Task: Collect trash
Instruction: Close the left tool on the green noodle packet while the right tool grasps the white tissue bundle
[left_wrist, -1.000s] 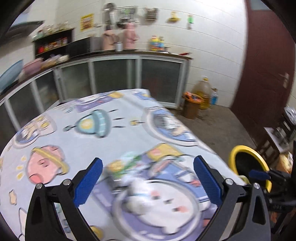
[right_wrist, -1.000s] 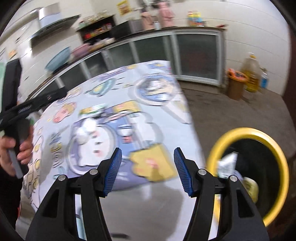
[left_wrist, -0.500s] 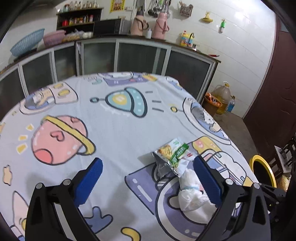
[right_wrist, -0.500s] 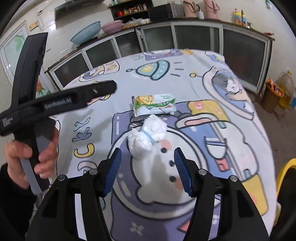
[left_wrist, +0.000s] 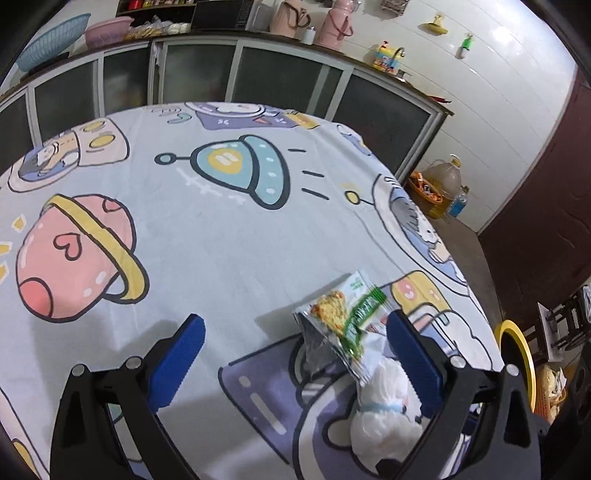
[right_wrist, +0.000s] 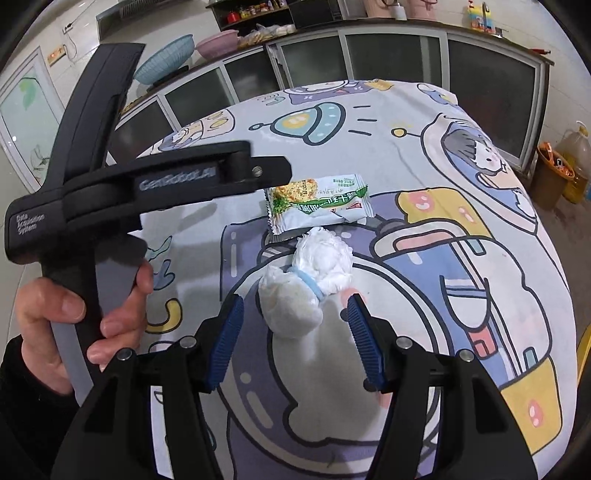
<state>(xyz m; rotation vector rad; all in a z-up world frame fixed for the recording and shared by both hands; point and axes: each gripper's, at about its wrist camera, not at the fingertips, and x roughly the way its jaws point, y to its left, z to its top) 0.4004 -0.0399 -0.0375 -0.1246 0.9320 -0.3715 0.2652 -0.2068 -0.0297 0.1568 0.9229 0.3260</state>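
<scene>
Two pieces of trash lie on the cartoon-print tablecloth (right_wrist: 406, 155): a green snack wrapper (right_wrist: 317, 205) and a white wad of tissue tied with a blue band (right_wrist: 308, 280), just touching each other near the table's right edge. Right gripper (right_wrist: 293, 334) hangs over the tissue wad, jaws apart with the wad's near end between the blue pads (right_wrist: 227, 341), nothing pinched yet. Left gripper (left_wrist: 295, 363) is spread wide and empty, wrapper and wad off toward its right pad (left_wrist: 413, 365). A hand (right_wrist: 70, 317) holds the left tool's handle, its black body crossing the right view and covering the wrapper's left corner.

Step, as I judge it: approach and line-up for a pick, tissue first for the right. Next move calls for a drop onto the wad and a squeeze, then a carry to the yellow-rimmed bin (left_wrist: 517, 354) on the floor past the table edge. Risk: the wrapper gets dragged along since it touches the wad. Around: glass-front cabinets (left_wrist: 288, 79), oil jug (left_wrist: 445, 177), orange basket (left_wrist: 424, 192), none in the way.
</scene>
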